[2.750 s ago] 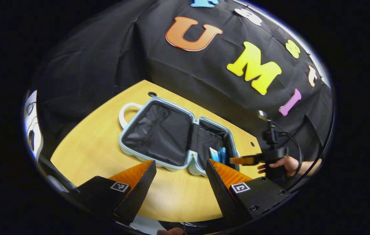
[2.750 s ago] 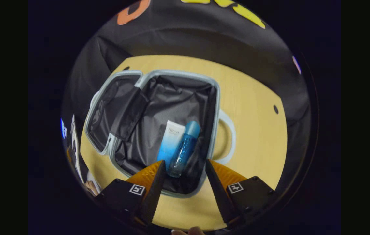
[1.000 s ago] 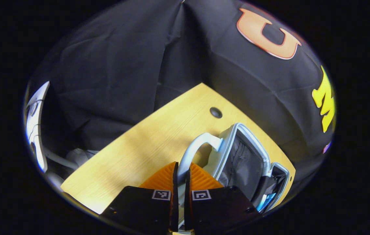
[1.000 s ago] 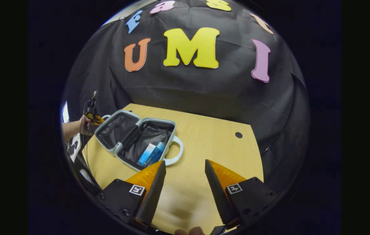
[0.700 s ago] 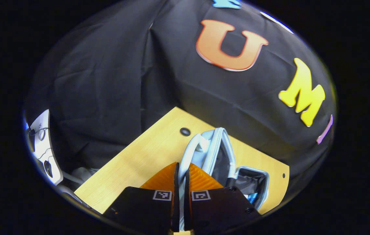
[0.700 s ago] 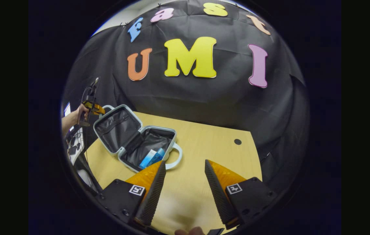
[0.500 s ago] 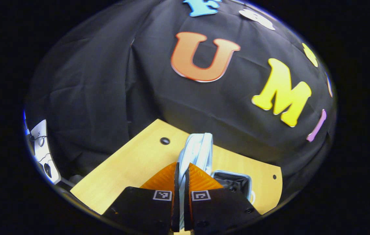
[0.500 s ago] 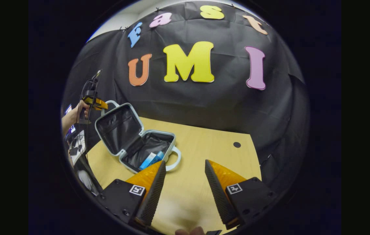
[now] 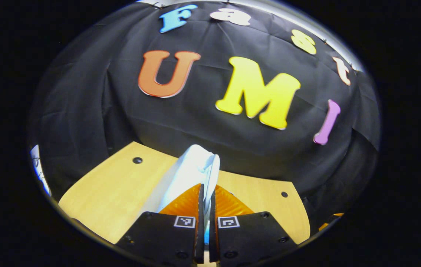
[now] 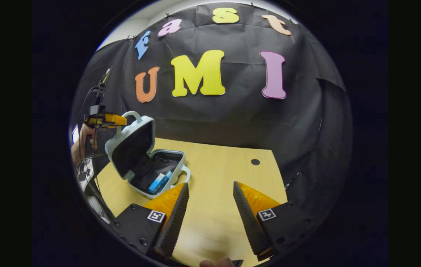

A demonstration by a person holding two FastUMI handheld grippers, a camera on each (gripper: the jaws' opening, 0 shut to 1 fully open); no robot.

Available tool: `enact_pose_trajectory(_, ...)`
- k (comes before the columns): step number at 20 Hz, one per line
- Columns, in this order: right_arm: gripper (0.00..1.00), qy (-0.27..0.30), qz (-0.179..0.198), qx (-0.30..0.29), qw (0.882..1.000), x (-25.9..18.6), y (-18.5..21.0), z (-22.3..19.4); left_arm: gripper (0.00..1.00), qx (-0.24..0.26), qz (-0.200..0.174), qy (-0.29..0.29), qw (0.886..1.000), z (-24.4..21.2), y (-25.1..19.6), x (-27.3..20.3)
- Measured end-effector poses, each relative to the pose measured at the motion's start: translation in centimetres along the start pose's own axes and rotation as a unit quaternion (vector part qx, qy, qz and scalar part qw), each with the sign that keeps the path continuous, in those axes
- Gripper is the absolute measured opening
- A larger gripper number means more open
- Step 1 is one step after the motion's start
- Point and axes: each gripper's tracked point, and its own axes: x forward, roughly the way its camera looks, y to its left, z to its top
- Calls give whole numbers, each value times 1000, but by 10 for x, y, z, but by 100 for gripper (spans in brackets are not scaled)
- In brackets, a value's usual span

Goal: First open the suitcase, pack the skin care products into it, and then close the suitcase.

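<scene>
Left gripper [image 9: 205, 207]: jaws clamped on lid handle [image 10: 133, 114], suitcase [image 10: 147, 163] half-shut. Right gripper [image 10: 207, 202]: jaws apart, idle. Risk: handle slips, lid slams; blue bottle [image 10: 161, 181] jams rim.

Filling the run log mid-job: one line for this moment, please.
phase: closing | left gripper: shut on lid handle | lid: partway up | products: in suitcase base | right gripper: open, over table

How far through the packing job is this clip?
Suitcase opened and packed: skin care products lie in its base. In hand: left gripper pinches the lid handle, lid half raised over the base. Left: lower it shut. Right gripper is open above the table.
</scene>
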Motion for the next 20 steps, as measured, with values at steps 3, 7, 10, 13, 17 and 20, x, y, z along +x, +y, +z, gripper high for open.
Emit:
enact_pose_trajectory(3, 72, 10, -19, 3, 1000, -8, -14, -6, 8, 30, -16, 5, 999, -25, -33, 14)
enact_pose_trajectory(7, 72, 26, -33, -11, 999, -21, -23, -15, 8, 56, -45, 27, 997, -71, -75, 43)
enact_pose_trajectory(10, 72, 15, -41, -19, 999, -33, -26, -9, 8, 77, -50, 40, 995, -104, -94, 62)
enact_pose_trajectory(13, 72, -3, -50, -28, 998, -44, -31, -2, 8, 113, -43, 42, 992, -131, -106, 81)
enact_pose_trajectory(17, 72, 6, -65, -13, 998, -52, -45, -12, 8, 133, -34, 59, 989, -169, -111, 94)
enact_pose_trajectory(20, 72, 7, -77, -8, 997, -59, -52, -14, 9, 148, -25, 57, 987, -180, -112, 96)
